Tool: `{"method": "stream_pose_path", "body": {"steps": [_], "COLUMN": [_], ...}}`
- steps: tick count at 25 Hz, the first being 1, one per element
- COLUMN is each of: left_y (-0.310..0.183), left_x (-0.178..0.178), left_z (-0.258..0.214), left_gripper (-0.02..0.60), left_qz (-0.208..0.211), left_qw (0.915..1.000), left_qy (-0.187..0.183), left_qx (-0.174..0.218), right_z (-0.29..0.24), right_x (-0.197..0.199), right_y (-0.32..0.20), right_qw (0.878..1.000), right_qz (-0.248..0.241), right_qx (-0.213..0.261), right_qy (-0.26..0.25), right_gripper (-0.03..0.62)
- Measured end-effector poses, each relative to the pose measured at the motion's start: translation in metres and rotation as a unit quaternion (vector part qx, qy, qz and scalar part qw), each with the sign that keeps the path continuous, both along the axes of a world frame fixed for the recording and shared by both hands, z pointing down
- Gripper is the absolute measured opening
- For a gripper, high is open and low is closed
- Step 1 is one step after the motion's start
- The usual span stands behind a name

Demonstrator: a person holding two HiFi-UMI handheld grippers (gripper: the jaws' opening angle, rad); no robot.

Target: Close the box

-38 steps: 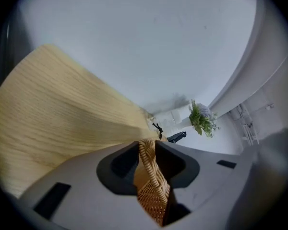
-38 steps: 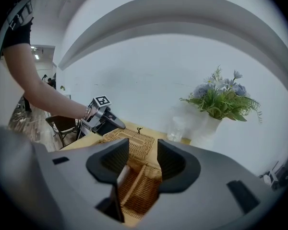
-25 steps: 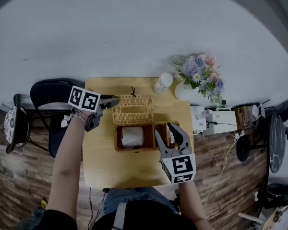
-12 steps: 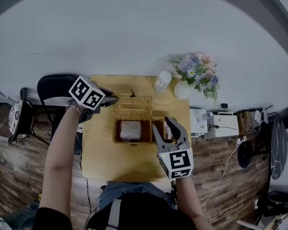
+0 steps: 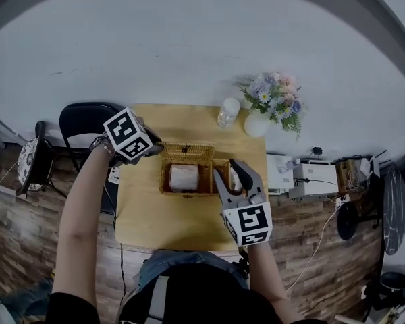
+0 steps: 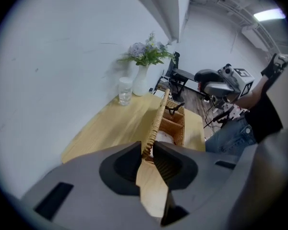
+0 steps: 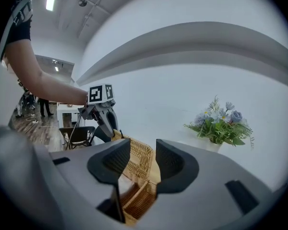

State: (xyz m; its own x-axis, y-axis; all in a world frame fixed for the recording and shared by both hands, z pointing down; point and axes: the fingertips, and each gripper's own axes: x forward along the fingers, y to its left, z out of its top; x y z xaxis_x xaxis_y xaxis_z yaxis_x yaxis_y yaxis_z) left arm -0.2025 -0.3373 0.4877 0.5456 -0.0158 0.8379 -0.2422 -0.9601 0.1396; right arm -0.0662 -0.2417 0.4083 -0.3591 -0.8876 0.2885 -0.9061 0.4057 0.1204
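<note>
Not closed yet, maybe halfway at a guess. The box (image 5: 167, 181) was sat in the middle of the table (image 5: 182, 225) with its lid (image 6: 158, 116) stood up at an angle from the far edge, so the inside was left uncovered. A white roll (image 5: 184, 177) could be seen in the left compartment.

The left gripper (image 6: 146, 152) was found at the lid's left end. Its jaws were nearly together and closing, and the woven rim of the lid was pinched between the 2 pads. So the lid was being held, not just nudged.

The right gripper (image 7: 143, 147) was parked low at the box's right side. Its jaws were held well apart and nothing was gripped; only the box and lid could be seen beyond the gap.

What was left, as far as could be judged: the lid had to be swung down toward the near edge and seated flat on the box, then let go. No latch could be made out.
</note>
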Motion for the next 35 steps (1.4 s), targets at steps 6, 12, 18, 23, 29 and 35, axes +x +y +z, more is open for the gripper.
{"method": "stream_pose_path", "body": {"steps": [6,12,18,23,29,35], "left_y": [0.029,0.064,0.083,0.094,0.107,0.123], "left_x": [-0.003,-0.006,-0.007,-0.007,-0.009,-0.011], "left_z": [0.004,0.019,0.037,0.045,0.068,0.097], "left_gripper": [0.084,0.110,0.121,0.130,0.138,0.141], "left_qz": [0.041,0.077,0.100,0.111,0.145,0.166], "left_qw": [0.9969,0.9915,0.9841,0.9795,0.9607,0.9559], "left_qy": [-0.053,-0.083,-0.113,-0.132,-0.186,-0.202], "left_qx": [0.042,0.064,0.093,0.104,0.147,0.133], "right_z": [-0.005,-0.007,-0.005,-0.004,0.002,0.007], "right_x": [-0.001,-0.006,-0.020,-0.018,-0.014,-0.016], "right_y": [0.007,0.014,0.022,0.029,0.036,0.039], "right_qw": [1.000,1.000,1.000,1.000,1.000,1.000], "right_qz": [-0.006,0.000,-0.013,-0.008,0.000,0.003], "right_qx": [0.016,0.021,0.017,0.017,0.009,-0.001], "right_qy": [-0.001,-0.008,0.009,0.019,0.024,0.028], "right_gripper": [0.170,0.167,0.163,0.161,0.156,0.155]}}
